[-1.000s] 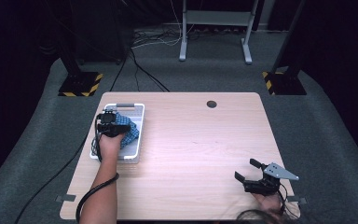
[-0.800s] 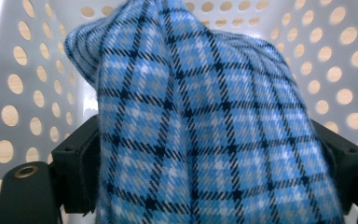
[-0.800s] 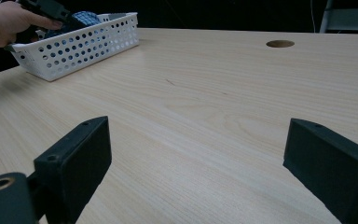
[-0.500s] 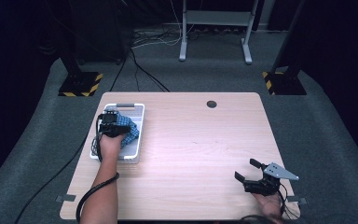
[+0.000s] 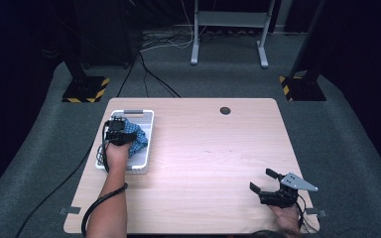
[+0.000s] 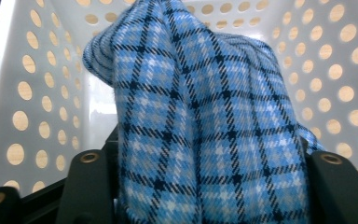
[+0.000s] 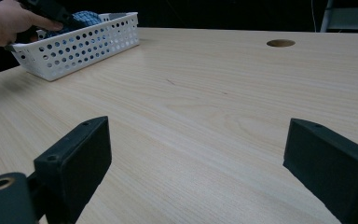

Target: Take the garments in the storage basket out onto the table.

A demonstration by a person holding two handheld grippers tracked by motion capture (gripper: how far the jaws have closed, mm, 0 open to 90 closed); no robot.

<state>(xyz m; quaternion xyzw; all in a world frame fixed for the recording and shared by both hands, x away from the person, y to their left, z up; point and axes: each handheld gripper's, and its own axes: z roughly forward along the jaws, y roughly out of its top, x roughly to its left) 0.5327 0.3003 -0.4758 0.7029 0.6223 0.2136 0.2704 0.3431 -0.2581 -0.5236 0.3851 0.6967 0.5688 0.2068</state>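
At five o'clock on the table (image 5: 203, 163) the right gripper (image 5: 267, 181) rests idle, jaws wide apart and empty. At ten o'clock the left gripper (image 5: 119, 132) points down into the basket (image 5: 148, 130); its jaws have just been closing and now pinch the cloth (image 6: 205, 121). Best lift straight up, wrist steady, so the bunched folds clear the rim.

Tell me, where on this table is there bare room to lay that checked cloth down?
The bare wood of the table between the white basket and the right gripper is free, up to the round hole at the far edge. It is crowded inside the basket, where the left gripper closes on the blue checked cloth.
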